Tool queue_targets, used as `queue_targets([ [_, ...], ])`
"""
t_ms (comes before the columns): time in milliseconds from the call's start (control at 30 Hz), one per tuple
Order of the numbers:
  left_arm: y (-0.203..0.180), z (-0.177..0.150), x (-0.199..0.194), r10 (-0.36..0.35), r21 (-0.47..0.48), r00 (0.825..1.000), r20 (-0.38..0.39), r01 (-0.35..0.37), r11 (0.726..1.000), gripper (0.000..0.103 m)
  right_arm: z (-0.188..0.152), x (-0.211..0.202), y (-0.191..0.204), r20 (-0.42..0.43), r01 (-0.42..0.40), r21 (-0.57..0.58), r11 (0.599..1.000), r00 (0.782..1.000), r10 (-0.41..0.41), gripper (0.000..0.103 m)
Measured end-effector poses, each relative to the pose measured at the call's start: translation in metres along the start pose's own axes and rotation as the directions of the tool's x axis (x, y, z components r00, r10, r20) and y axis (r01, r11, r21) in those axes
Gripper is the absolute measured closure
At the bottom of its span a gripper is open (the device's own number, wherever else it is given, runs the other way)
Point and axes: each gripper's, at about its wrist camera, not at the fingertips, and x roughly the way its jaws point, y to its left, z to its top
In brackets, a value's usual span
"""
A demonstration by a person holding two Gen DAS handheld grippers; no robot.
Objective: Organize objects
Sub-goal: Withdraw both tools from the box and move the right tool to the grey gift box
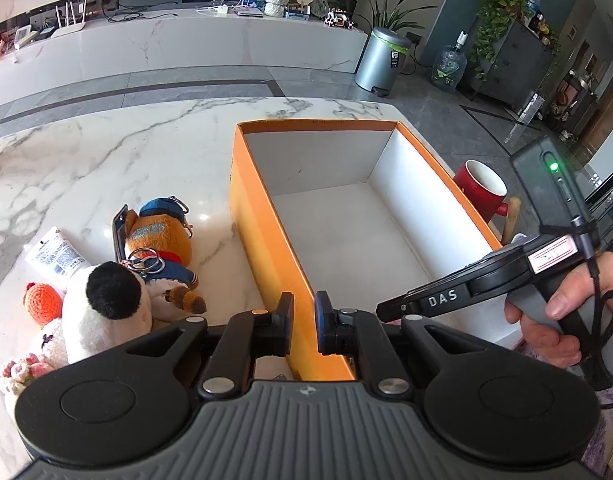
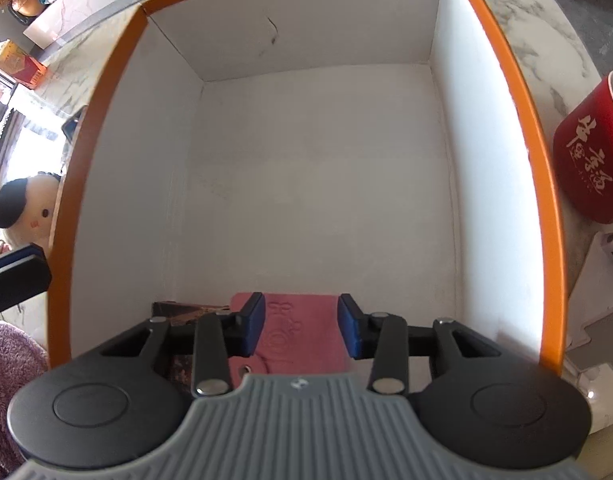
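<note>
Currently stocking the orange box (image 2: 544,208): right gripper (image 2: 302,330) hovering inside, fingers apart astride a pink pouch (image 2: 302,336) at the near wall, grip uncertain; left gripper (image 1: 304,322) narrowly straddling the box's near left wall; next, likely fetching the plush toys (image 1: 106,312) alongside.

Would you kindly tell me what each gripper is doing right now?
Left gripper: shut on the orange box wall.
Right gripper: open inside the box, over a pink pouch, holding nothing.
</note>
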Motion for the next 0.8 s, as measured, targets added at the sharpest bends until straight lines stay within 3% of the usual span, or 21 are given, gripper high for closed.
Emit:
queue_targets([
  [67,0.0,-0.005,-0.011,-0.005,0.038,1.0,0.0,0.005,0.999,0.089,-0.006,-0.016,0.012,0.042,-0.027,-0.032,0.999,0.999,0.029,0.06],
  [133,-0.001,-0.012,-0.02,-0.001,0.096,1.0,-0.009,0.002,0.995,0.076,-0.013,-0.033,0.028,0.077,-0.062,-0.086,0.994,0.995,0.068,0.06],
  [233,-0.003,-0.024,-0.03,0.038,0.183,0.999,-0.027,-0.032,0.983,0.065,-0.025,-0.052,0.051,0.1,-0.092,-0.173,0.981,0.989,0.11,0.06],
  [467,-0.009,-0.051,-0.036,0.055,0.335,0.995,-0.079,-0.025,0.942,0.036,-0.044,-0.071,0.111,0.167,-0.054,-0.384,0.922,0.978,0.127,0.06],
  [567,-0.004,-0.059,-0.033,0.065,0.337,0.992,-0.106,-0.025,0.941,0.035,-0.052,-0.077,0.131,0.146,-0.055,-0.508,0.86,0.978,0.149,0.061],
  [667,0.008,-0.063,-0.034,0.083,0.316,0.988,-0.134,-0.036,0.948,0.035,-0.057,-0.07,0.152,0.071,-0.066,-0.633,0.771,0.987,0.143,0.061],
  [700,0.012,-0.064,-0.034,0.093,0.307,0.985,-0.145,-0.044,0.951,0.035,-0.057,-0.07,0.152,0.071,-0.066,-0.633,0.771,0.987,0.143,0.06],
  [733,0.017,-0.065,-0.034,0.111,0.297,0.981,-0.159,-0.059,0.953,0.035,-0.057,-0.058,0.162,0.018,-0.079,-0.69,0.719,0.992,0.126,0.059],
  [800,0.026,-0.068,-0.036,0.136,0.29,0.977,-0.164,-0.084,0.953,0.036,-0.057,-0.045,0.171,-0.039,-0.11,-0.739,0.664,0.992,0.121,0.057],
])
